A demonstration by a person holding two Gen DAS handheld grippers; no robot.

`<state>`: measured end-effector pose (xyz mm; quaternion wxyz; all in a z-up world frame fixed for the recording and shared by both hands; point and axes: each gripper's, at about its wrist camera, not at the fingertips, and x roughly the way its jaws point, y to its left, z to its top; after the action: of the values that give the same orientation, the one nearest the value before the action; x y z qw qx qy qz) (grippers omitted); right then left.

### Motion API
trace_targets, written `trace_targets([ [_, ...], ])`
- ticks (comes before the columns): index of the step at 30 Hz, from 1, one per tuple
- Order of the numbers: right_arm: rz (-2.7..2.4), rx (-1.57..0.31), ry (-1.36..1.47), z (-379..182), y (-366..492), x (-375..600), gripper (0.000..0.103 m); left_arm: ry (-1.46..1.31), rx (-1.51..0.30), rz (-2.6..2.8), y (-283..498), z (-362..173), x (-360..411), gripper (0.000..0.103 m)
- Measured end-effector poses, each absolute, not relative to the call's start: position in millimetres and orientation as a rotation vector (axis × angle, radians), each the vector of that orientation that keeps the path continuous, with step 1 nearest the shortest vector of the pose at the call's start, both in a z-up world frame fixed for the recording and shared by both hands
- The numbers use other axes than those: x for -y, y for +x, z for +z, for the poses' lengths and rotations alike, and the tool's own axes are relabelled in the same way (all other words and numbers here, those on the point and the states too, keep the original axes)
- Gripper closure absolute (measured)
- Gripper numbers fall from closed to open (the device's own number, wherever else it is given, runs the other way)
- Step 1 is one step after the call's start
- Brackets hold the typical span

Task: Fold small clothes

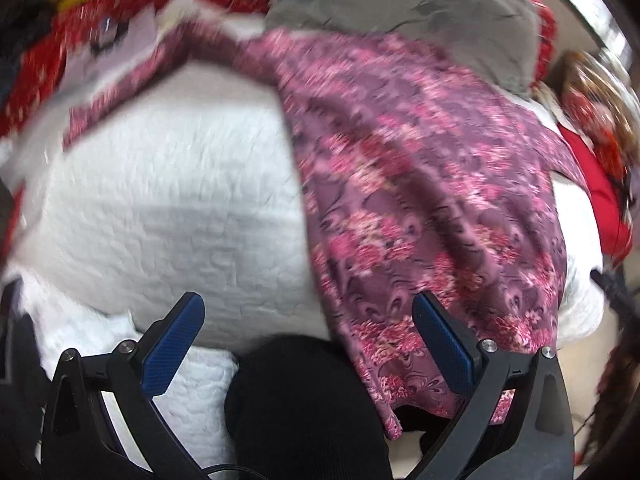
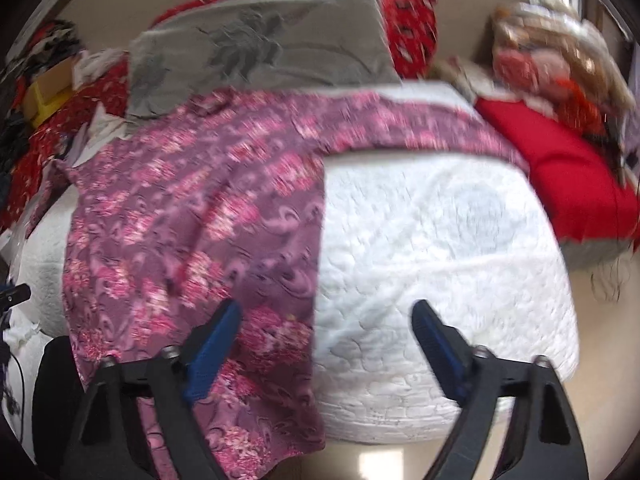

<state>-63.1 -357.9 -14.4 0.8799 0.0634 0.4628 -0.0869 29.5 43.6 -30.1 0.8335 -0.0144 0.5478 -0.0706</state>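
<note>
Purple-pink floral garment [image 2: 192, 208] lies draped over the white quilted mattress [image 2: 440, 232], its near hem hanging off the front edge below both grippers.

Left gripper [image 1: 308, 320]: jaws spread wide, nothing between the pads. Garment's left edge runs just ahead of its right finger; bare mattress ahead of its left finger; something black sits directly below it, can't tell what.

Right gripper [image 2: 326, 326]: also spread, pads gripping nothing. Its left finger is over the floral cloth, its right finger over bare mattress, so the garment's right edge passes between the two fingers.

Both views are motion-blurred, so fine seams aren't readable.

Handling judgement: thin woven fabric, light, limp, no stiffness at all. It'll sag and slide on the quilting rather than hold a crease. Probably a bit slick. Not fragile.

Grab advice: pinch the hem corners at the near overhang, one per gripper, where the cloth hangs free and a pad can get under it. Keep tension between the two hands when lifting, or the middle droops.

Grey cloth [image 2: 260, 48] and red fabric [image 2: 560, 168] beyond are clear of the garment's near end.
</note>
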Motion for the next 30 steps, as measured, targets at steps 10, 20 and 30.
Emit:
trace_targets([
  [10,-0.139,-1.128,0.156,-82,-58,349,0.039,-0.051,-1.418,-0.214,56,-83,-3,0.008],
  [20,-0.021,-1.085,0.199,-66,-73,346,0.1,-0.255,-1.488,-0.299,46,-76,-20,0.099],
  [30,-0.029,-0.836,0.5,23,-96,428,0.1,-0.411,-1.381,-0.293,19,-1,-87,0.101],
])
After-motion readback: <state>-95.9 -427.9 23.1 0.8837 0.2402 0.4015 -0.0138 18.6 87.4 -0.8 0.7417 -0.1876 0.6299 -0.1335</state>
